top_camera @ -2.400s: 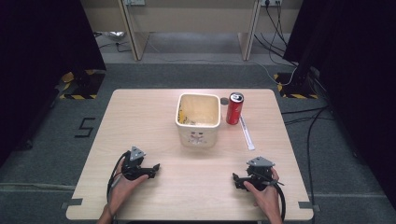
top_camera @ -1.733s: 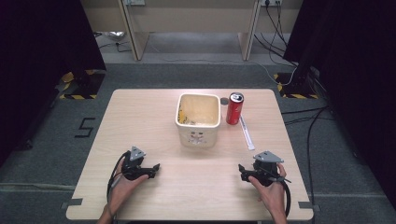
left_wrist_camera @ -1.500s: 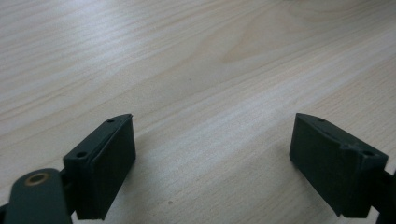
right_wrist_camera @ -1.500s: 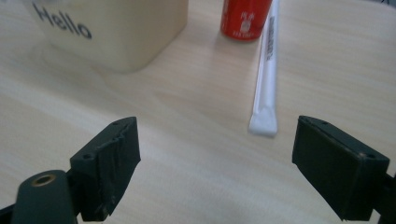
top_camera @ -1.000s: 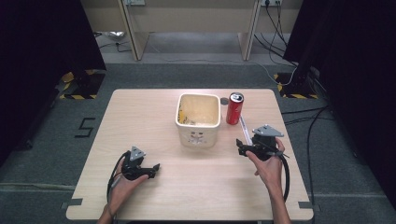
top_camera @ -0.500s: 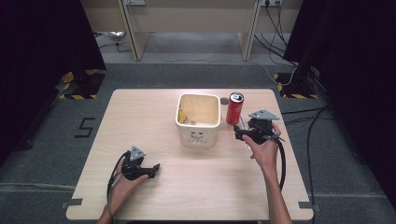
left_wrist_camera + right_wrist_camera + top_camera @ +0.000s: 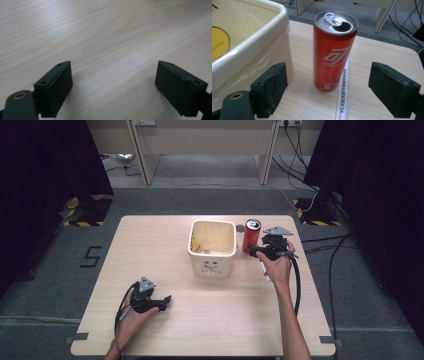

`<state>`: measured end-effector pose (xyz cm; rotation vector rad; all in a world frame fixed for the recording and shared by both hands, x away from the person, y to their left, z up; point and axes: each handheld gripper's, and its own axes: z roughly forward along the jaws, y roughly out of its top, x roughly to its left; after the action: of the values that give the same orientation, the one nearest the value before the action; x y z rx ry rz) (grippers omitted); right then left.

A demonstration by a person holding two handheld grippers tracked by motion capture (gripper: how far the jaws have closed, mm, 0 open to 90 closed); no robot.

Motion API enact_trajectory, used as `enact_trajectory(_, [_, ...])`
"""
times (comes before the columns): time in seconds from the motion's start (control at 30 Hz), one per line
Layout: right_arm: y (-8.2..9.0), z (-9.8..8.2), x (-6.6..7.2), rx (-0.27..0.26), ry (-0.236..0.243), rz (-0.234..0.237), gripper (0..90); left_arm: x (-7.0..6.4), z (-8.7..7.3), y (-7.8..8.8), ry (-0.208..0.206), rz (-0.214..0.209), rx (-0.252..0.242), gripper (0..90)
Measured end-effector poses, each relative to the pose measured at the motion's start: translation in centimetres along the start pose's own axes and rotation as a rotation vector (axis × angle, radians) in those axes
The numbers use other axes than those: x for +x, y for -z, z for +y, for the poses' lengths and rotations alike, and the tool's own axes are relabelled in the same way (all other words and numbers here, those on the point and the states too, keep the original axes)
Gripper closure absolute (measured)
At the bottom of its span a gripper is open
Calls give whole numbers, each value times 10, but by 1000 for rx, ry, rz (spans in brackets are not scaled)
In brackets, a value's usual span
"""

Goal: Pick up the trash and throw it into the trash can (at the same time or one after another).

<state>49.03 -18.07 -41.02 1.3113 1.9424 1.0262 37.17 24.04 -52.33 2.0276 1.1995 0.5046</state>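
Observation:
A red drink can (image 7: pixel 251 236) stands upright on the wooden table (image 7: pixel 150 250), its top opened, just right of a cream bin (image 7: pixel 212 247). My right gripper (image 7: pixel 256 251) is open and hovers just in front of the can, pointing at it. In the right gripper view the can (image 7: pixel 334 50) stands a little beyond the wide-apart jaws of the right gripper (image 7: pixel 328 75), untouched. My left gripper (image 7: pixel 164 302) rests open near the table's front left. The left gripper (image 7: pixel 113 75) has only bare wood between its jaws.
The cream bin (image 7: pixel 249 42) with a yellow face mark is close on the left of the can. A white paper-wrapped stick (image 7: pixel 343 97) lies on the table beside the can. Table legs and cables lie on the floor behind the table.
The right hand has carried its open gripper from the table's front right edge forward and to the left, up to the can. The left gripper has stayed put.

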Motion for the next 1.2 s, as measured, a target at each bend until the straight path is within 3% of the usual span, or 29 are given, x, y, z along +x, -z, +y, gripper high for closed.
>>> enact_trajectory(0.63, [-37,8,-8,24,-13,-14,156,0,0,0,-3,0,1,135])
enact_trajectory(1.2, [-67,-2,-12,25,-39,-12,169,0,0,0,-3,0,1,136])
